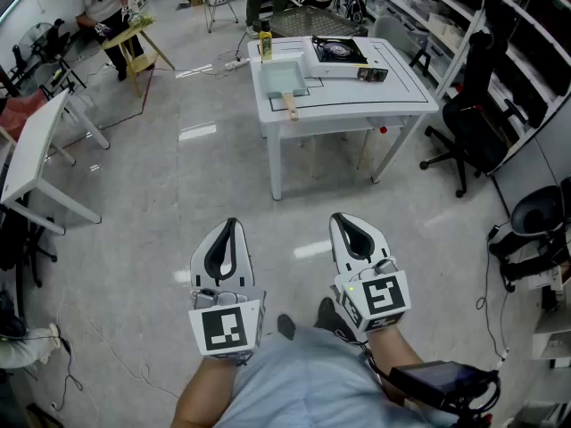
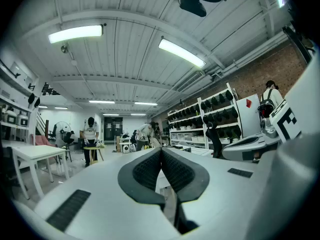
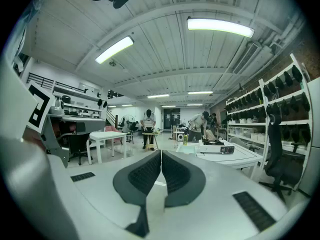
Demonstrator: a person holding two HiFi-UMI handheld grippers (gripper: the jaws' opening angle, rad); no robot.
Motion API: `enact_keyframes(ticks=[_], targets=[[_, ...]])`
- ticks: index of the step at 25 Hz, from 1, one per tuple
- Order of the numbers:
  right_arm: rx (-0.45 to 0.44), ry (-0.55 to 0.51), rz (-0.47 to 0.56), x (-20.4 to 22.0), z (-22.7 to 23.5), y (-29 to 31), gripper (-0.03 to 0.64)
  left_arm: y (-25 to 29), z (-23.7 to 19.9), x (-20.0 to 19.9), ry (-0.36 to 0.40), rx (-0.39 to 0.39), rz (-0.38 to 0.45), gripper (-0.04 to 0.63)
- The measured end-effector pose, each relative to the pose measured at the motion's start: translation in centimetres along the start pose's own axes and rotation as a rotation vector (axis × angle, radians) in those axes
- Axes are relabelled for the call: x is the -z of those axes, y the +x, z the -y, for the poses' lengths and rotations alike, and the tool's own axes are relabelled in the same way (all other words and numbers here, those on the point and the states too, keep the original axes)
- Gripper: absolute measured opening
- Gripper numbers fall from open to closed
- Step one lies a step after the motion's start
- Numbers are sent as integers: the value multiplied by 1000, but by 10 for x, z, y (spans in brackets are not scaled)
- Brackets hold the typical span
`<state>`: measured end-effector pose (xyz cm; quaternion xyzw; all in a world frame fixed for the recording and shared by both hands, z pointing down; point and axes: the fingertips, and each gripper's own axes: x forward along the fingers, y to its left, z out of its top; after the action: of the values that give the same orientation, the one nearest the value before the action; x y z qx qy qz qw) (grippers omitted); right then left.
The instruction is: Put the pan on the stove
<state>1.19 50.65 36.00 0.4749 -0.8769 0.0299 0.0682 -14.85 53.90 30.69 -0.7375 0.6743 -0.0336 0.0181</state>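
Note:
A square pale-blue pan (image 1: 282, 79) with a wooden handle lies on the white table (image 1: 357, 105), left of a portable gas stove (image 1: 343, 54). The stove (image 3: 223, 146) also shows far ahead in the right gripper view. Both grippers hang low over the floor, well short of the table. My left gripper (image 1: 232, 224) is shut with nothing between its pads (image 2: 150, 171). My right gripper (image 1: 342, 220) is shut and empty too, its pads (image 3: 148, 173) pressed together.
A yellow bottle (image 1: 265, 46) stands at the table's far left corner. A black office chair (image 1: 473, 105) sits right of the table, beside shelving. A second white table (image 1: 36, 154) stands at the left. People work at the back of the room.

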Motion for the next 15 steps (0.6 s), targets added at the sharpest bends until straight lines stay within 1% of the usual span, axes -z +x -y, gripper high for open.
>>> enact_keyframes(ticks=[6, 8, 12, 15], targets=[[-2, -8, -7, -6, -6, 3, 49, -2, -7, -1, 0, 3, -21, 18], [2, -7, -11, -7, -7, 5, 49, -2, -10, -3, -3, 0, -16, 18], [-7, 39, -15, -7, -8, 8, 51, -2, -15, -3, -8, 3, -9, 18], [-5, 48, -18, -8, -4, 9, 52, 0, -16, 0, -9, 3, -18, 18]])
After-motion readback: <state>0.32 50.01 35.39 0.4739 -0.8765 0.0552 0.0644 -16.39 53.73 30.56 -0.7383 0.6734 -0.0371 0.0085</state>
